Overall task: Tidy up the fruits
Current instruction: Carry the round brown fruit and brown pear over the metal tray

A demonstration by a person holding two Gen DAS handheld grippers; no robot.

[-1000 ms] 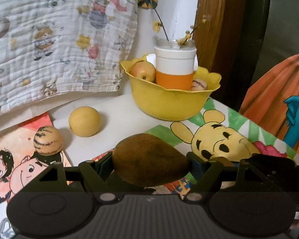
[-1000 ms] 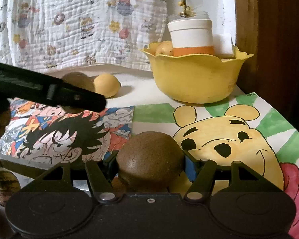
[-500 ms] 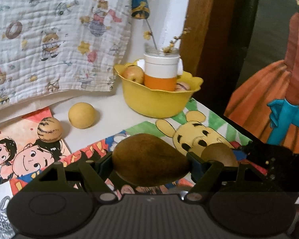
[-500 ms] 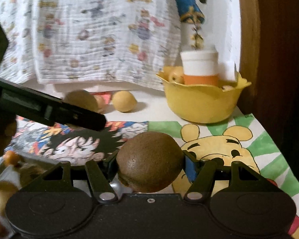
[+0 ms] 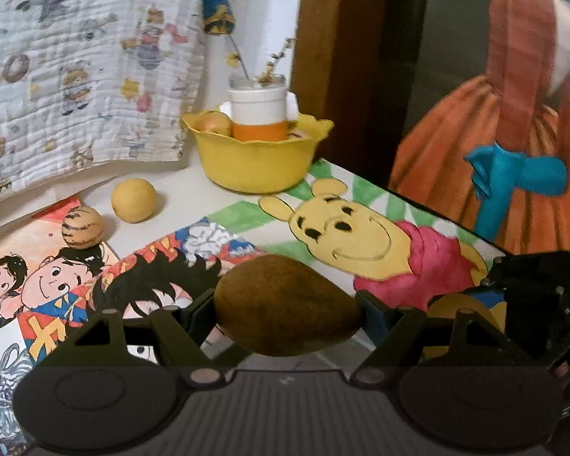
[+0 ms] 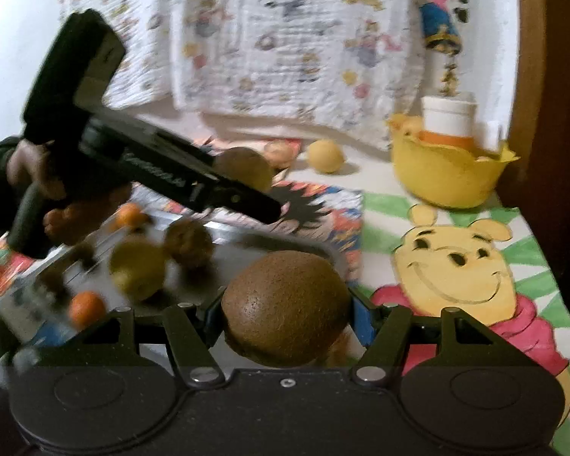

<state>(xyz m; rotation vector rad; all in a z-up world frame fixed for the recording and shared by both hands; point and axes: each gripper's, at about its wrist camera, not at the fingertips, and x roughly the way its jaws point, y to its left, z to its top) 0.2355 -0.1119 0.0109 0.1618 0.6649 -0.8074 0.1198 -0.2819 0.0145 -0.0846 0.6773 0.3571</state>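
Observation:
My left gripper [image 5: 287,313] is shut on a brown pear-shaped fruit [image 5: 285,304], held above the cartoon-covered table. My right gripper [image 6: 285,313] is shut on a round brown fruit [image 6: 287,304]. The left gripper also shows in the right wrist view [image 6: 243,193], with its fruit [image 6: 247,167], over a metal tray [image 6: 247,250]. The tray holds a yellow-green fruit [image 6: 136,268], a brown fruit [image 6: 190,243] and small orange fruits [image 6: 85,307]. A yellow bowl [image 5: 254,165] at the back holds an apple [image 5: 212,123] and a white-and-orange cup [image 5: 258,114].
A yellow round fruit [image 5: 133,200] and a striped round fruit [image 5: 81,227] lie on the table left of the bowl. A printed white cloth [image 5: 83,64] hangs behind. An orange-dress picture [image 5: 513,133] stands at the right, beside a wooden post [image 5: 323,57].
Both grippers have pulled back and up from the bowl, each still holding its fruit. The right wrist view has swung left, bringing the tray of fruits into view.

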